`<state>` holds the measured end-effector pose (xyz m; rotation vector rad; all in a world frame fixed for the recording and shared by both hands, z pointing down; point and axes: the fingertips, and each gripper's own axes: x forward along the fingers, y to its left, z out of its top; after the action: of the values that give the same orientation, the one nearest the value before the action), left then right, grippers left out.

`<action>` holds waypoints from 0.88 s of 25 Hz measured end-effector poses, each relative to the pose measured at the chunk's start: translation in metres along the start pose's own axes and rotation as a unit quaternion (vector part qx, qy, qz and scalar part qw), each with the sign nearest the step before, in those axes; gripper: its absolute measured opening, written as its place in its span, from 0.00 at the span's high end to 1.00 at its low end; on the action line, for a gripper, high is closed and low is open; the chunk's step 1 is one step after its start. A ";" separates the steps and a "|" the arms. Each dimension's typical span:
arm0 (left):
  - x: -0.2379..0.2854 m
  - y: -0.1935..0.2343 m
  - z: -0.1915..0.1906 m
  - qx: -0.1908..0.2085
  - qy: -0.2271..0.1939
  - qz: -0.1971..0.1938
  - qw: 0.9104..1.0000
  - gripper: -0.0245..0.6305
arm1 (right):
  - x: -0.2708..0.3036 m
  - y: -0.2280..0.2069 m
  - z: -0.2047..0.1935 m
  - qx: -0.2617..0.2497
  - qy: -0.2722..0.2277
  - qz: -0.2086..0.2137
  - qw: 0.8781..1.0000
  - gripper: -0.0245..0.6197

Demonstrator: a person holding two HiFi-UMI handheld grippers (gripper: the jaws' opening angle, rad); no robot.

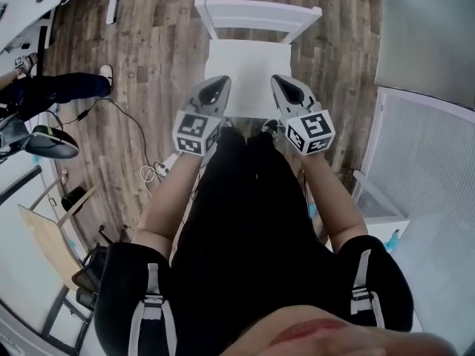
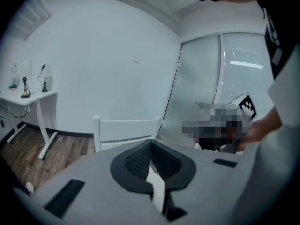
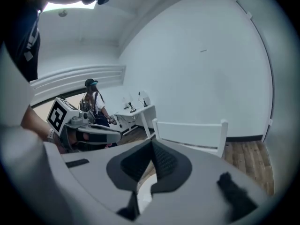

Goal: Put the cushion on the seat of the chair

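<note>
While my left gripper (image 1: 221, 85) and right gripper (image 1: 280, 84) were clenched empty, the white chair (image 1: 256, 13) below showed a plain white seat (image 1: 245, 65).

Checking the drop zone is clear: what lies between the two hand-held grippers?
In the head view, only the white chair seat shows in the gap between the left hand-held gripper and the right hand-held gripper, both shut; nothing spans them.

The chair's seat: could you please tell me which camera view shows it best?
The head view: it looks down on most of the white seat, its front edge behind the left tool and right tool. Both gripper views show only the backrest; the seat is hidden.
</note>
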<state>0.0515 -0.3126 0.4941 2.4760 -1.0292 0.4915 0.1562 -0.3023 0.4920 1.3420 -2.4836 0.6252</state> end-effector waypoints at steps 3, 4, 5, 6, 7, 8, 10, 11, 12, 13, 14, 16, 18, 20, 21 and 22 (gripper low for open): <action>-0.019 -0.021 0.043 0.029 -0.035 -0.023 0.999 0.95 | -0.022 0.018 0.043 -0.024 -0.034 0.017 0.999 0.94; -0.025 -0.029 0.057 0.037 -0.045 -0.030 0.998 0.95 | -0.030 0.024 0.057 -0.031 -0.043 0.021 0.998 0.94; -0.032 -0.037 0.071 0.044 -0.056 -0.038 0.997 0.95 | -0.038 0.030 0.070 -0.037 -0.051 0.025 0.998 0.94; -0.038 -0.045 0.085 0.050 -0.067 -0.046 0.995 0.95 | -0.046 0.035 0.083 -0.042 -0.059 0.028 0.997 0.94; -0.044 -0.052 0.098 0.056 -0.077 -0.052 0.994 0.95 | -0.053 0.039 0.095 -0.046 -0.067 0.030 0.996 0.94; -0.050 -0.057 0.111 0.061 -0.086 -0.057 0.993 0.95 | -0.060 0.043 0.106 -0.049 -0.075 0.032 0.995 0.94; -0.061 -0.069 0.133 0.069 -0.102 -0.066 0.990 0.95 | -0.072 0.049 0.126 -0.054 -0.091 0.035 0.994 0.94; -0.066 -0.075 0.142 0.073 -0.109 -0.070 0.989 0.95 | -0.078 0.052 0.134 -0.056 -0.098 0.037 0.993 0.94; -0.070 -0.081 0.149 0.077 -0.115 -0.075 0.988 0.95 | -0.083 0.055 0.141 -0.060 -0.105 0.038 0.992 0.94; -0.074 -0.085 0.156 0.082 -0.119 -0.079 0.986 0.95 | -0.087 0.057 0.148 -0.065 -0.111 0.038 0.991 0.94; -0.076 -0.089 0.161 0.087 -0.123 -0.082 0.985 0.95 | -0.091 0.059 0.155 -0.072 -0.116 0.037 0.990 0.94; -0.080 -0.093 0.172 0.095 -0.131 -0.084 0.983 0.95 | -0.097 0.062 0.168 -0.084 -0.127 0.036 0.988 0.94; -0.085 -0.097 0.185 0.103 -0.146 -0.083 0.980 0.95 | -0.102 0.065 0.177 -0.092 -0.132 0.035 0.986 0.94; -0.089 -0.100 0.195 0.109 -0.158 -0.083 0.978 0.95 | -0.107 0.067 0.186 -0.099 -0.137 0.034 0.985 0.94; -0.090 -0.102 0.200 0.112 -0.162 -0.084 0.977 0.95 | -0.109 0.068 0.192 -0.101 -0.142 0.034 0.984 0.94; -0.091 -0.103 0.204 0.115 -0.166 -0.084 0.976 0.95 | -0.110 0.069 0.197 -0.105 -0.147 0.033 0.983 0.94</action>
<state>0.0985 -0.2946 0.2533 2.8926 -0.9108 0.1508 0.1558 -0.2833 0.2568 1.3570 -2.7418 0.1766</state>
